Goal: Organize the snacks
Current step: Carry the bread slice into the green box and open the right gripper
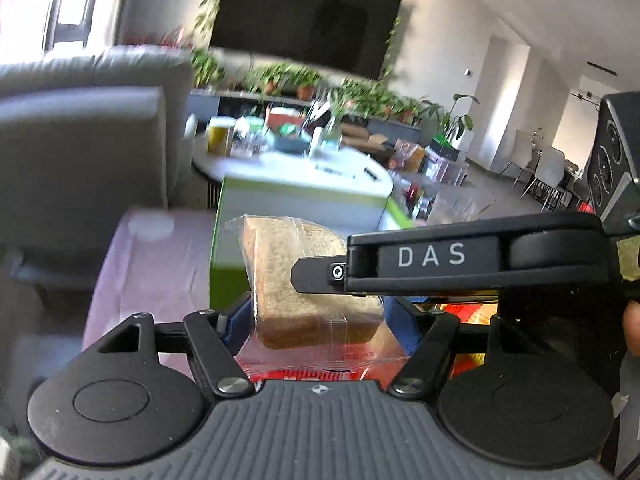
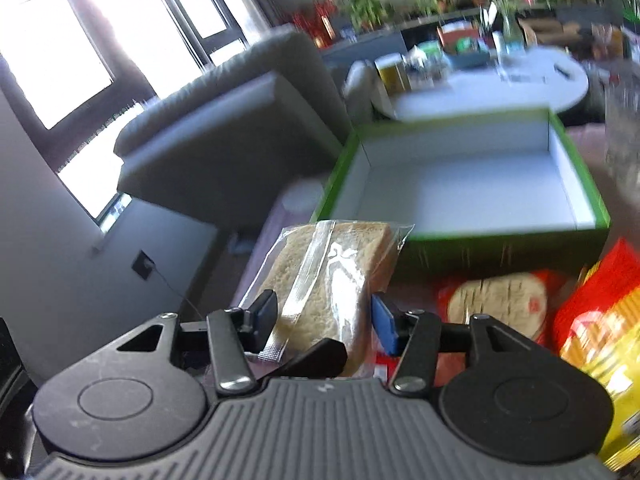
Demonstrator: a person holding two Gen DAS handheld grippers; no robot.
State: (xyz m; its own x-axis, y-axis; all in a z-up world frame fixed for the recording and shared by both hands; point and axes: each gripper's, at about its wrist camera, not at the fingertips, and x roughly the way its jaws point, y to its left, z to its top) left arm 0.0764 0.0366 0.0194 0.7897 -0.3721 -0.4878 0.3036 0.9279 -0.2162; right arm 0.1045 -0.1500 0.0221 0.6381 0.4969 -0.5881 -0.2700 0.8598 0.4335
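We see a clear-wrapped pack of sliced bread [image 1: 280, 280] held up off the worktop [image 1: 160, 272], which is covered in a pale pink cloth. The left claw [image 1: 318, 320] is clenched on the pack, its blue pads [image 1: 236, 320] tight against the wrapper on both sides. The pack hangs above red snack wrappers that show through beneath it.

The right claw [image 2: 324, 312] comes in from the side and straddles the same pack. One black pad sits at the wrapper's crimped edge and one blue pad [image 2: 382, 320] lies against the slices. We cannot tell whether these pads press or merely touch.

Just behind the bread an open green box [image 2: 500, 248] stands on the worktop, its lid off and its white inside facing up. Near the box's front wall lie a red packet of pale round crackers [image 2: 496, 304] and, beside that, a red and yellow bag [image 2: 600, 344]. A grey sofa [image 2: 240, 132] stands beyond the worktop, and farther back a white table [image 2: 500, 92] carries blurred jars and cartons.
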